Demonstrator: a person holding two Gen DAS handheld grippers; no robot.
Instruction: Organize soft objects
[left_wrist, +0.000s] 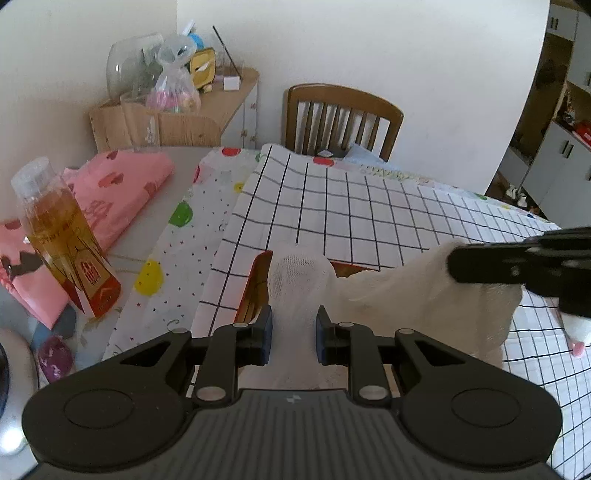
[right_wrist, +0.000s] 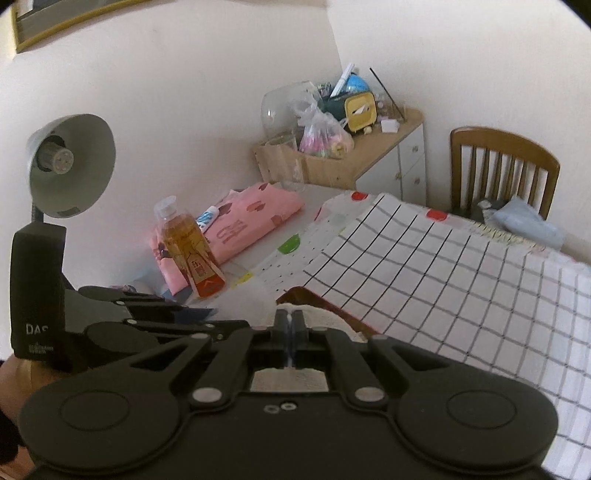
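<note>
Both tongs, left (left_wrist: 294, 334) and right (right_wrist: 290, 320), pinch one limp white mesh cloth (left_wrist: 406, 295).

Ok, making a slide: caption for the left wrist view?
Left gripper and right gripper hold a white cloth stretched above the checked tablecloth.

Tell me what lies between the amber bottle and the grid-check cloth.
In the left wrist view, a white dotted cloth with coloured balloon shapes lies between the amber bottle and the grid-check cloth.
</note>
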